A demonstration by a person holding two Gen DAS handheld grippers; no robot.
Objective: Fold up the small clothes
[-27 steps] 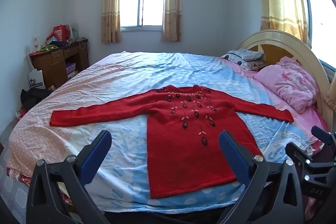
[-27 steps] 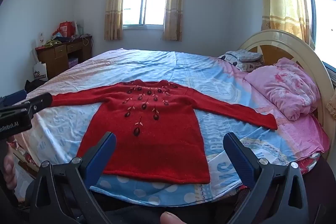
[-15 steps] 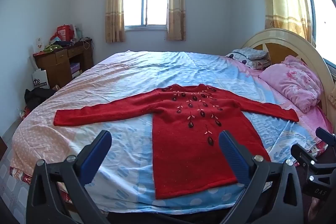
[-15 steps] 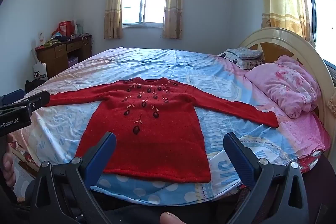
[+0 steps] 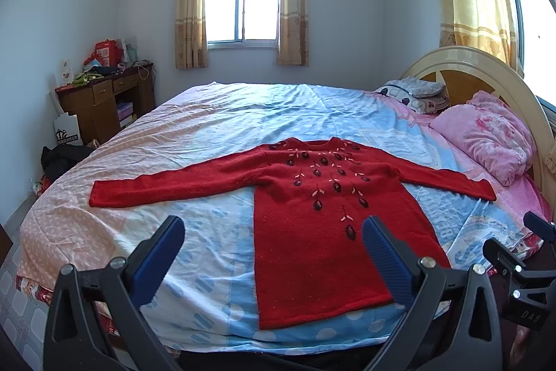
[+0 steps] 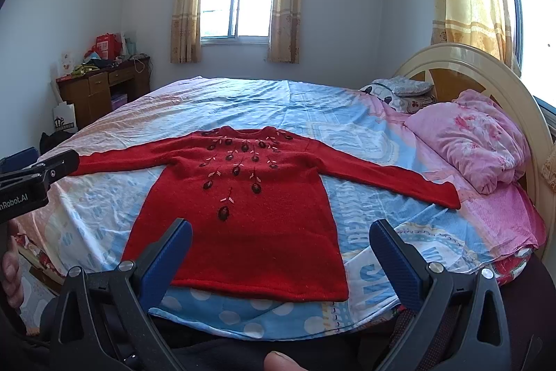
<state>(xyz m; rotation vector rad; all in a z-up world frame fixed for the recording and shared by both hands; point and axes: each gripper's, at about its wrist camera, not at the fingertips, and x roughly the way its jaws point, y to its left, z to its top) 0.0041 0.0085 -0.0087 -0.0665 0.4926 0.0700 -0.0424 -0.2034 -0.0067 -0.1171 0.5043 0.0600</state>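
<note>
On the wrinkled bedsheet (image 5: 222, 127), a flat, fuzzy red knit sweater (image 5: 312, 214), sleeves outspread.

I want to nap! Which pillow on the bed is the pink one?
The big pink pillow nearest the sweater's sleeve. The other pillow, farther back by the headboard, is grey and white.

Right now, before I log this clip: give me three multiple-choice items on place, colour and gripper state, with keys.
1. Where does the sweater lie?
A. on the desk
B. spread flat on the bed
C. over the headboard

2. What colour is the quilt bundle by the headboard?
A. pink
B. green
C. black

3. How are both hand-held grippers, left and right?
A. shut on a sleeve
B. shut, empty
C. open, holding nothing

Key: B, sleeves spread on the sheet; A, pink floral fabric; C, fingers wide apart, short of the hem.
</note>
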